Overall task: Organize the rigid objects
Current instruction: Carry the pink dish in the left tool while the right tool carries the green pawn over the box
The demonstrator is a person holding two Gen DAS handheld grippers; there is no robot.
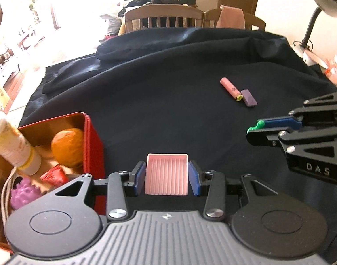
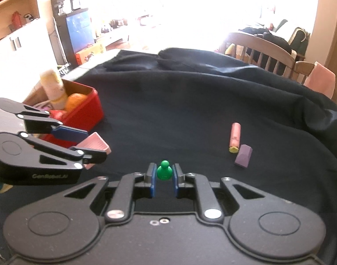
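"das" lettering on right tongs (image 1: pixel 255 130)

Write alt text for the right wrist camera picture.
The right tongs grip a green pawn above a dark cloth. At left, the left tongs hold a pink tray near a red box.

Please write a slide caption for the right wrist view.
Right gripper shut on green pawn; left gripper holds pink tray near red box.
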